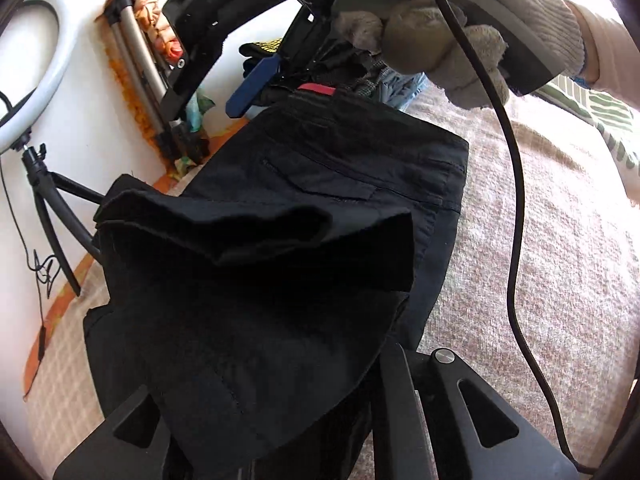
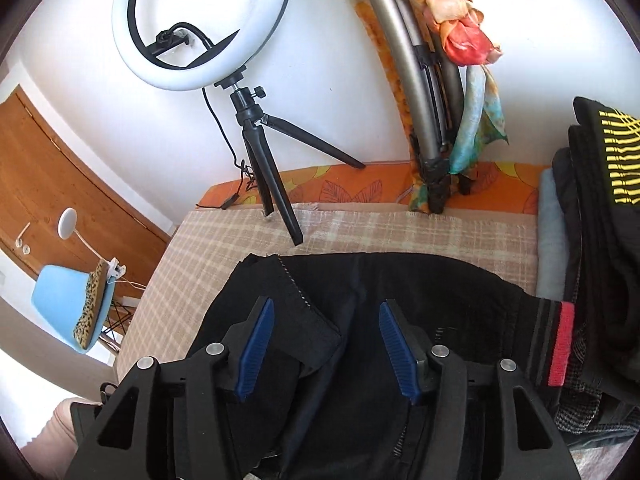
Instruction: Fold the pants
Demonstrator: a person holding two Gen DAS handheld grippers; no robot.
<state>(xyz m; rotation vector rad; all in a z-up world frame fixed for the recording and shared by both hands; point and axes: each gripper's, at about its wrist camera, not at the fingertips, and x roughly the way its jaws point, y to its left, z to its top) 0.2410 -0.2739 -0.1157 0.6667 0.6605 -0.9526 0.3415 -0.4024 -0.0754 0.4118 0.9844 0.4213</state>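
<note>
Finds the black woven pants [image 1: 320, 160] spread over the beige-pink checked blanket [image 1: 540, 280], close to its far edge by the white wall. Puts the waistband, with its red tab [image 2: 560, 344], at the blanket's right edge, just beside a stack of dark folded garments with yellow print [image 2: 600, 200]. Shows a cuff with a stitched hem doubled back over the seat.

Reads the right gripper [image 2: 326, 306] as spread wide, blue pads apart and pinching nothing, poised directly above the pants with the doubled cuff under its left pad. Sees it also from the other camera, gripped by a grey-gloved hand [image 1: 460, 40] over the waistband end.

Cannot tell whether the left gripper [image 1: 260, 400] is pressed together or apart: black cloth drapes over its fingers and hides the tips. Looks lifted there, so probably pinched.

Takes the long axis as running from the left gripper at the leg end to the right gripper at the waistband. Judges the left nearer the loose fabric, so likely carrying the fold toward the waistband.
</note>
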